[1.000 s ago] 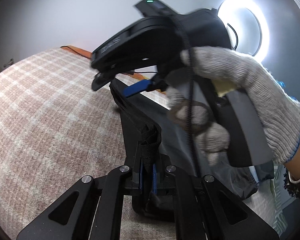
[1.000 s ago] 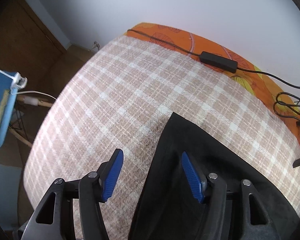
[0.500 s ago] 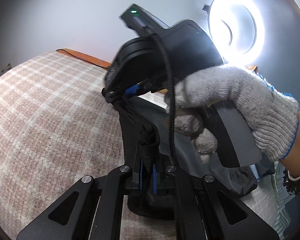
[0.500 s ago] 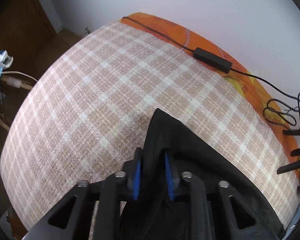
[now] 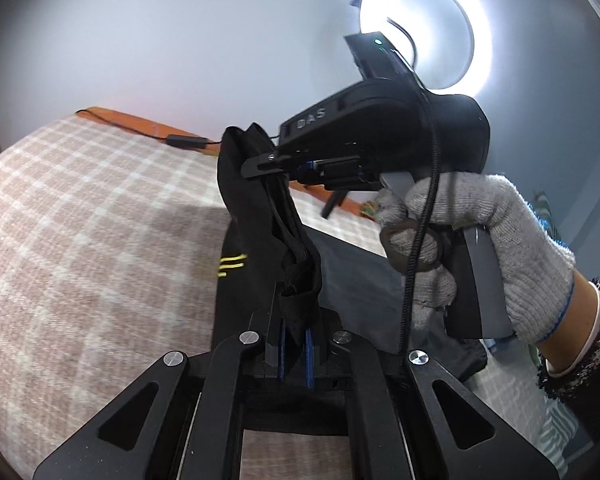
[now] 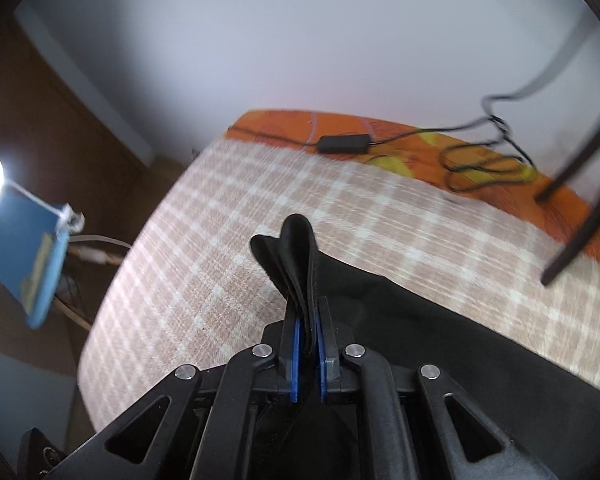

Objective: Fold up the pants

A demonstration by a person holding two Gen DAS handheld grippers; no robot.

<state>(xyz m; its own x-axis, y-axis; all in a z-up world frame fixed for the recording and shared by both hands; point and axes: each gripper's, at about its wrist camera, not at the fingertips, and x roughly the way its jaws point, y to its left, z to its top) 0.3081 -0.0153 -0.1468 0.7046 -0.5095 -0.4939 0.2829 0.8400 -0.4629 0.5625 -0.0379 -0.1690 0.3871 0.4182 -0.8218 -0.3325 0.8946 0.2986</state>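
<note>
From my left camera I take the checked blanket as my landmark: it fills the left of the view, with a black cable and power brick lying along its far orange edge. Just right of that open stretch, the black pants rise off the blanket in a bunched, upright fold, with a few short yellow stripes showing low on the cloth near the blanket. My left gripper sits at the bottom centre, its blue pads pressed together on a strip of the pants, pinching it. Further right and higher above the blanket, my right gripper is clamped onto the upper part of the same fold, held by a hand in a grey knit glove; a bright ring light glows on the wall behind it. In my right camera, a blue panel hangs off the blanket's left side, beyond its edge. The blanket spreads across the middle, and the right gripper has its pads shut on a gathered lip of the pants that sticks up over the blanket; the rest of the dark cloth trails down to the right, lying on the blanket. Beyond it, on the orange edge, lie the brick and looped cable, beside two dark slanting legs.
</note>
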